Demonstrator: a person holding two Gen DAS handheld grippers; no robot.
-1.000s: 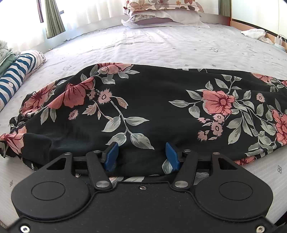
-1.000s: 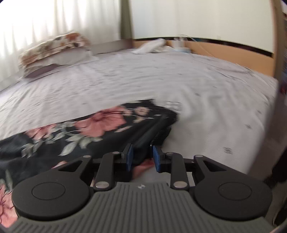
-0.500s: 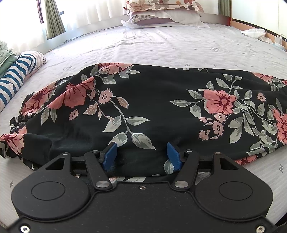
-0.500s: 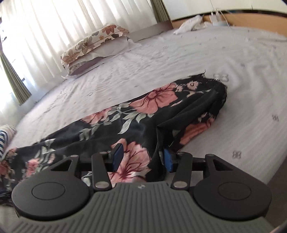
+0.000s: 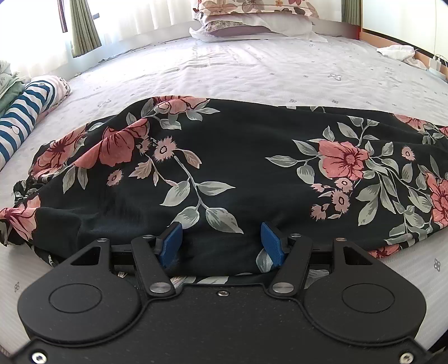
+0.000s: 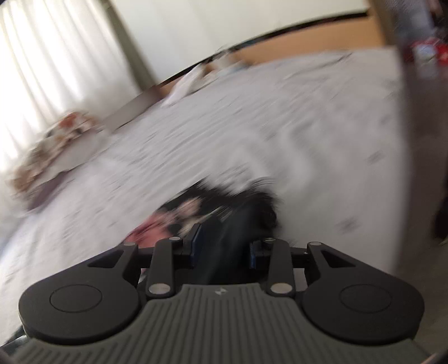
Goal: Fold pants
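Observation:
Black pants with pink flowers and grey leaves (image 5: 238,156) lie lengthwise across the white bed. My left gripper (image 5: 221,243) is open, its blue pads either side of the near edge of the fabric, which bulges between them. The right wrist view is motion-blurred. There my right gripper (image 6: 224,246) is open at the leg end of the pants (image 6: 238,212), with dark cloth between the pads.
The patterned white bed sheet (image 5: 252,70) stretches away to stacked pillows (image 5: 252,16) at the head. Folded striped clothes (image 5: 25,117) lie at the left edge. A wooden bed frame (image 6: 322,44) and the bed's right edge show in the right view.
The left gripper has stayed still and open. The right gripper opened from nearly shut on the leg end, swung across the pants, and is now moving fast back at the leg end.

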